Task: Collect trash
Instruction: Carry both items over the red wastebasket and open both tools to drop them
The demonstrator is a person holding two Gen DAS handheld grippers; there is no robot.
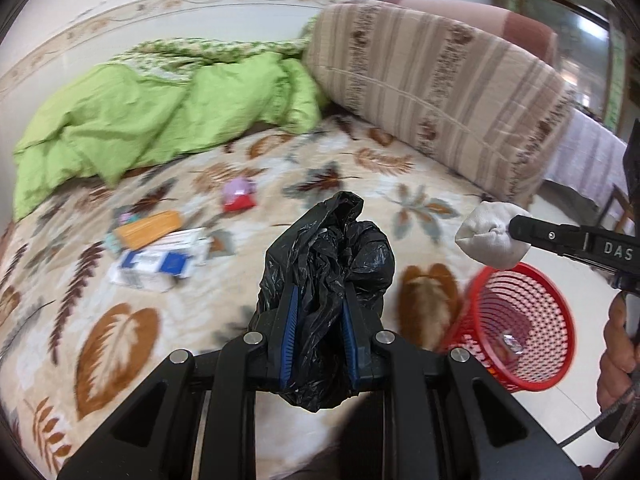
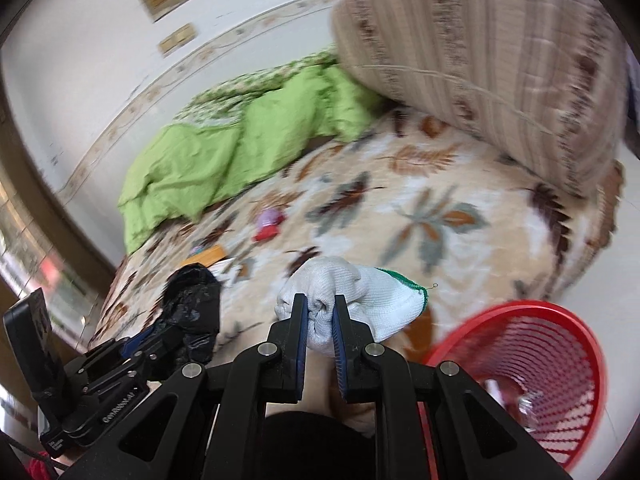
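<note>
**Both grippers loaded beside the red basket**

The left gripper is clenched on a crumpled black plastic bag, its blue-padded fingers pressed into the folds on either side. The right gripper pinches a bunched white glove with a green cuff edge; in the left wrist view the glove hangs at about 3 o'clock, just above the rim of the red mesh basket. The basket sits at 4 o'clock in both views, next to the bed edge, with a small shiny scrap lying inside it.

On the leaf-patterned bedspread, at about 10 o'clock from the left gripper, lie more pieces: a blue-and-white box, an orange box just beyond it, and a red-and-pink packet at 11 o'clock. A green quilt is heaped at the far side, and a striped cushion leans at 1 o'clock
</note>
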